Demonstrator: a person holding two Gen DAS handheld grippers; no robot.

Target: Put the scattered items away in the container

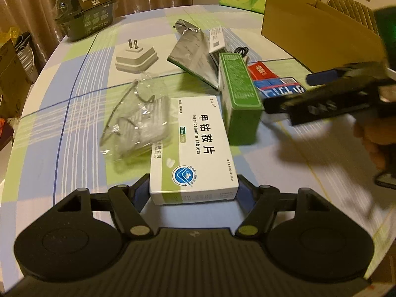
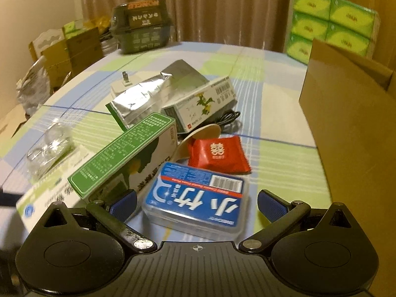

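My left gripper (image 1: 194, 190) stands with one finger on each side of the near end of a white Mecobalamin tablet box (image 1: 195, 148) lying on the table; the jaws touch or nearly touch its sides. My right gripper (image 2: 196, 205) is open, its blue pads either side of a blue plastic case (image 2: 198, 205) without touching it. The right gripper also shows blurred in the left wrist view (image 1: 321, 94). The cardboard box (image 2: 351, 123) stands at the right, also in the left wrist view (image 1: 316, 32). A green carton (image 2: 123, 158) lies left of the case.
A red packet (image 2: 219, 154), silver foil pouch (image 2: 141, 104), white-green box (image 2: 200, 109), black cable (image 2: 227, 121), white plug adapter (image 1: 136, 59) and a clear plastic bag (image 1: 138, 121) lie on the checked tablecloth (image 1: 74, 113). A dark food tub (image 1: 86, 12) stands far left. Green tissue packs (image 2: 331, 24) are stacked behind.
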